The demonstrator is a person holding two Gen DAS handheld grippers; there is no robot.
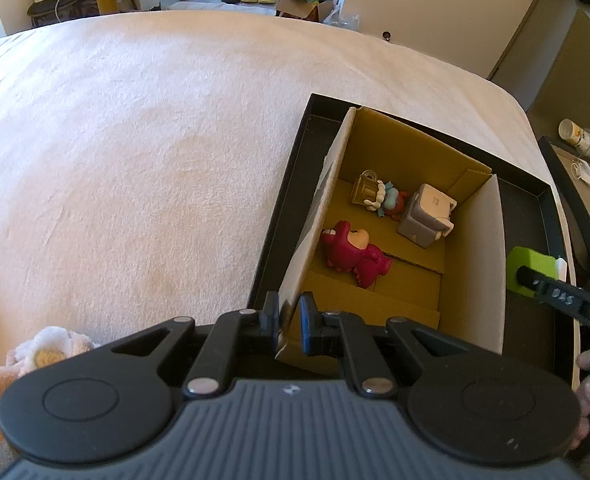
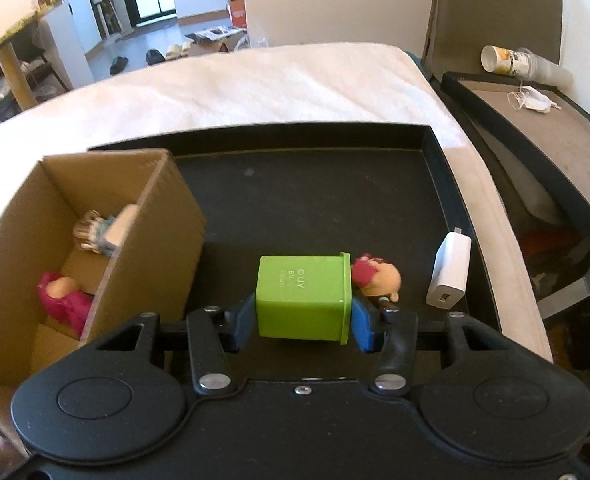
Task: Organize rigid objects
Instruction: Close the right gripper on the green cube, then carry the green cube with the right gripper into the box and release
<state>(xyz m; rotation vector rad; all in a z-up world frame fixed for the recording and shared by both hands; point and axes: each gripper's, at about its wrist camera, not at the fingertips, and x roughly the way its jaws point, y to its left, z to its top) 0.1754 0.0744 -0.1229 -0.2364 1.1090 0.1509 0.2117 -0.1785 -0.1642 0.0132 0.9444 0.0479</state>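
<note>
An open cardboard box (image 1: 491, 260) stands in a shallow black tray (image 1: 283, 208) on the bed. My left gripper (image 1: 289, 312) is shut on the box's near left wall. Inside the box lie a red figure (image 1: 351, 252), a grey cube toy (image 1: 425, 212) and a small gold and blue figure (image 1: 379, 196). In the right wrist view, my right gripper (image 2: 303, 320) has both blue pads pressed on a green box (image 2: 301, 296) lying on its side on the tray (image 2: 315, 200). A small red and tan figure (image 2: 375, 276) lies just behind the green box. A white charger (image 2: 451, 272) rests to the right.
A cream blanket (image 1: 135, 140) covers the bed to the left of the tray. Right of the bed stands a black-rimmed side table (image 2: 575, 152) with a tipped cup (image 2: 511, 60) and a face mask (image 2: 531, 100). A fluffy sleeve (image 1: 51, 352) shows at lower left.
</note>
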